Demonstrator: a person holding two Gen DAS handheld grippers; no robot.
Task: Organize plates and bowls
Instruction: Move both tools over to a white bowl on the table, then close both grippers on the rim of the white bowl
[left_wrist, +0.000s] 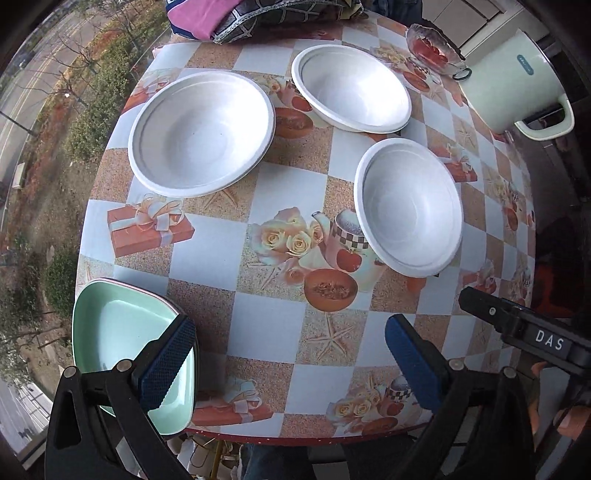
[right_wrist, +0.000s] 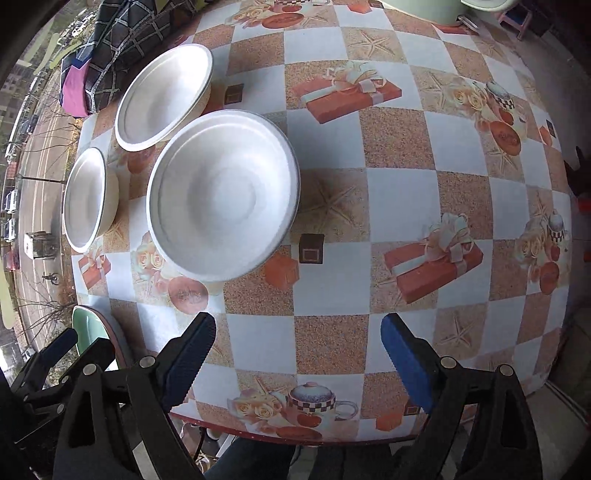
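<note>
Left hand-held gripper: jaws wide apart, empty.
Right hand-held gripper: jaws wide apart, empty.
White bowls: three, empty, on surface ahead.
Green plate: empty, under left finger.

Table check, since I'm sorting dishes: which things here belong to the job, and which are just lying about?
Job:
- three white bowls
- green plate

Lying about:
- pale pot
- glass dish
- folded cloth
</note>
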